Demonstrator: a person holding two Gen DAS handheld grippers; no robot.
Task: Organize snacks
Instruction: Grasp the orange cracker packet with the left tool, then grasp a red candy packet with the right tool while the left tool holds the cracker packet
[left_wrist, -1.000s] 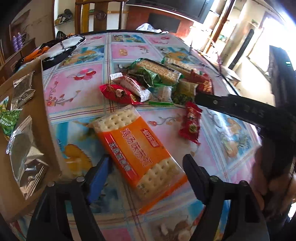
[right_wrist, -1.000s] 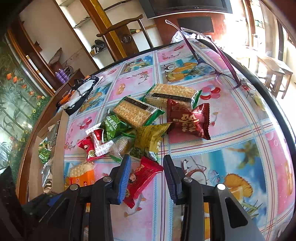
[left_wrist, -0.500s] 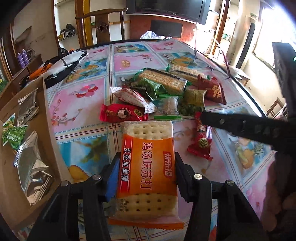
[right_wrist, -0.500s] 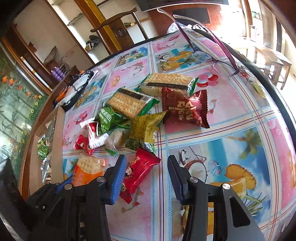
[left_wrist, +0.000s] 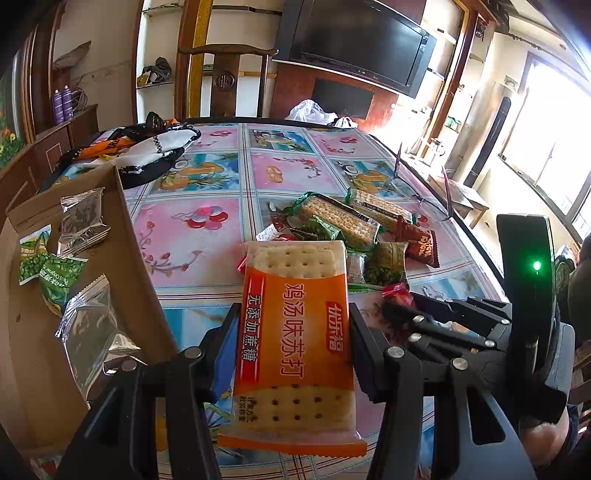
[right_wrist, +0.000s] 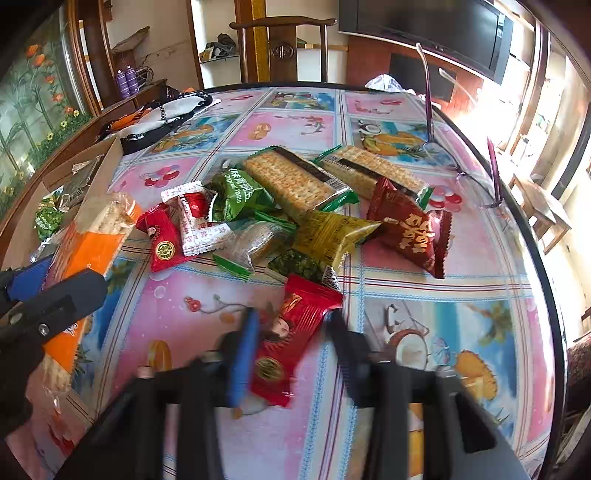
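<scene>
My left gripper (left_wrist: 291, 328) is shut on an orange cracker pack (left_wrist: 295, 332) and holds it lifted above the table, next to a cardboard box (left_wrist: 22, 332) on the left. The pack also shows at the left of the right wrist view (right_wrist: 92, 243). My right gripper (right_wrist: 291, 328) is open, its fingers either side of a red snack packet (right_wrist: 288, 339) lying on the table. The snack pile (right_wrist: 295, 206) lies just beyond it: green cracker packs, a yellow-green bag, a dark red bag and small red and white packets.
The box holds silver and green packets (left_wrist: 66, 254). A black, white and orange bag (left_wrist: 144, 151) lies at the table's far left. Purple glasses (right_wrist: 458, 147) stand at the right edge. A wooden chair (left_wrist: 225, 81) stands behind the patterned tablecloth (left_wrist: 207, 221).
My left gripper closed on the orange cracker pack and lifted it off the table. My right gripper moved forward around the red snack packet.
</scene>
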